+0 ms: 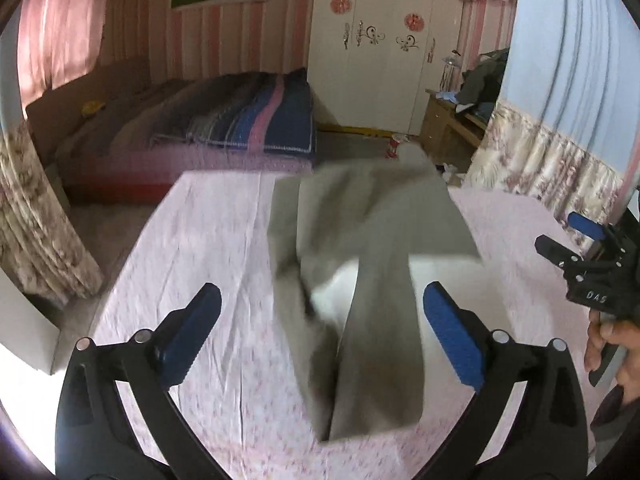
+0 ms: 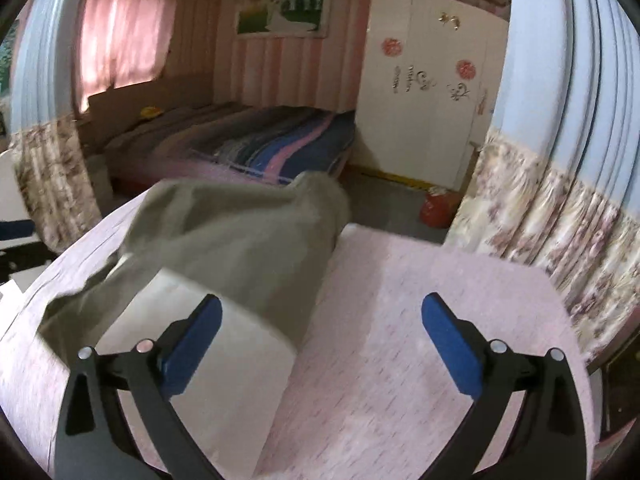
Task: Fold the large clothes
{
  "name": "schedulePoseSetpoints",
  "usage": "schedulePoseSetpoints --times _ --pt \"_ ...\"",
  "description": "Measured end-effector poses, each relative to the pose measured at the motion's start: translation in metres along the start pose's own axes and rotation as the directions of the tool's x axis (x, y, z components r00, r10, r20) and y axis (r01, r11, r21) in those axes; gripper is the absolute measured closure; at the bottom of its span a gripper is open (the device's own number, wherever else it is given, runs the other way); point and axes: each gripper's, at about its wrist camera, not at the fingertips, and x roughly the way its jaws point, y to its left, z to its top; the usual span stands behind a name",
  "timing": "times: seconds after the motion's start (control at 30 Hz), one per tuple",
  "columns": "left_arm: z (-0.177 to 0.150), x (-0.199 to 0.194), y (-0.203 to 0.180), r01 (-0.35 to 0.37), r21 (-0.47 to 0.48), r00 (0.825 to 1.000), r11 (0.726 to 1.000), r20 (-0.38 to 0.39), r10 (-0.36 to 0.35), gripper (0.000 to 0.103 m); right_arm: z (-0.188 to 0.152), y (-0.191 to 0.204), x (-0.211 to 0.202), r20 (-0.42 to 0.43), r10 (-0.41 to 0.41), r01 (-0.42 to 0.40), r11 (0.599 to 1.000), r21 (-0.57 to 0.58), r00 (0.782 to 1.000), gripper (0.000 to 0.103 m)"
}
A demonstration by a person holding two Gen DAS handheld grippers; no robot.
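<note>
- Left wrist view shows grey trousers (image 1: pixel 360 280) sprawled on a pink floral sheet (image 1: pixel 208 264) over the work surface, waist end toward 12 o'clock and two legs trailing toward 6 o'clock.
- Left gripper (image 1: pixel 322 332) hangs above the legs with its blue pads spread wide, nothing between them.
- At 3 o'clock in the same view, the right gripper (image 1: pixel 560 240) appears with part of the person's hand (image 1: pixel 608 344) on its handle, well apart from the cloth.
- Right wrist view puts the trousers (image 2: pixel 240 240) at 10 to 11 o'clock, bunched in a rumpled mound, with a pale panel of fabric or lining (image 2: pixel 208 360) spreading toward 7 o'clock; which it is cannot be told through the blur.
- Right gripper (image 2: pixel 322 332) is also spread and empty, its left pad (image 2: pixel 196 340) over that pale patch, its right pad over the bare sheet (image 2: pixel 420 320).
- Judged from the layout, the fold has barely begun: the garment lies crooked, legs apart and unaligned, and neither gripper holds any cloth.
- Next move likely calls for each gripper to close on an edge, perhaps a hem or waist corner, then lift and pull the trousers flat before laying one leg over the other.
- Blur in both views limits finer detail of seams.
- Beyond, a bed with striped blanket (image 1: pixel 248 120) and a white wardrobe (image 1: pixel 380 40) stand at 12 o'clock.
</note>
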Motion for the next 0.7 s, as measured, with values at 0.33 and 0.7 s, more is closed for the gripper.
schedulePoseSetpoints --times 0.33,0.7 --pt "0.054 0.107 -0.028 -0.065 0.009 0.995 0.998 -0.075 0.065 0.003 0.031 -0.016 0.097 -0.067 0.024 -0.012 0.984 0.177 0.997 0.003" --pt "0.054 0.207 0.012 -0.298 -0.038 0.945 0.954 -0.151 0.289 0.003 0.019 0.004 0.214 -0.179 -0.084 0.1 0.992 0.081 0.98 0.002"
